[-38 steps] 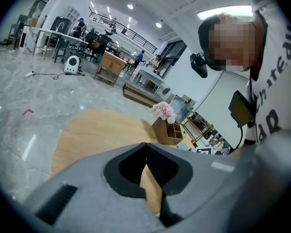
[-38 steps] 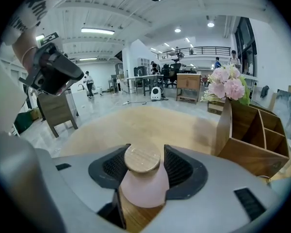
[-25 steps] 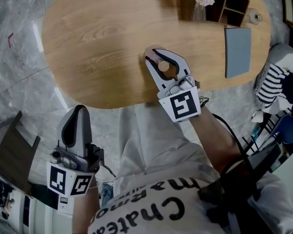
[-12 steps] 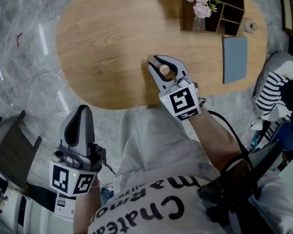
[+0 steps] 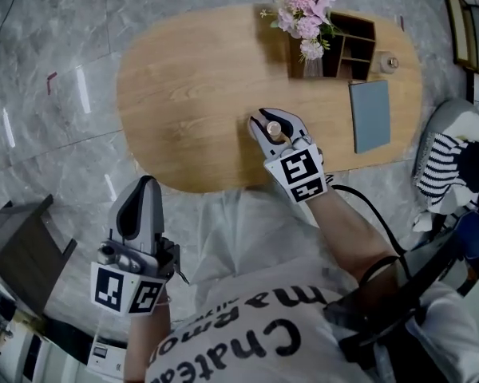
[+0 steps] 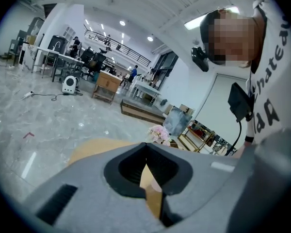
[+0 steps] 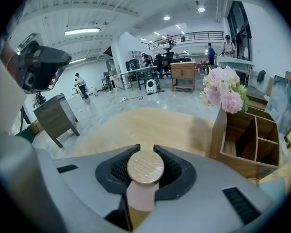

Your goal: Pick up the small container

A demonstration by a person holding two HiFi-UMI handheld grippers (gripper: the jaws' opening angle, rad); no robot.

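Lifted slightly since a second ago, my right hand-held gripper (image 5: 270, 118) grips the small container (image 7: 144, 169) between its jaws, worktop (image 5: 191, 94) beneath. My left hand-held gripper (image 5: 146, 185) is closed, empty. Pickup seems nearly done; next, keep raising steadily.

The small container (image 7: 140, 200) is pink with a light wooden lid (image 7: 145, 168). The table (image 5: 191, 94) is pale brown wood. The flowers (image 5: 299, 10), upper middle, are pink.

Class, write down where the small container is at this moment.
In the head view, the small container sits clamped between the right gripper's jaws, over the near part of the wooden table, nearer the person than the pink flowers.
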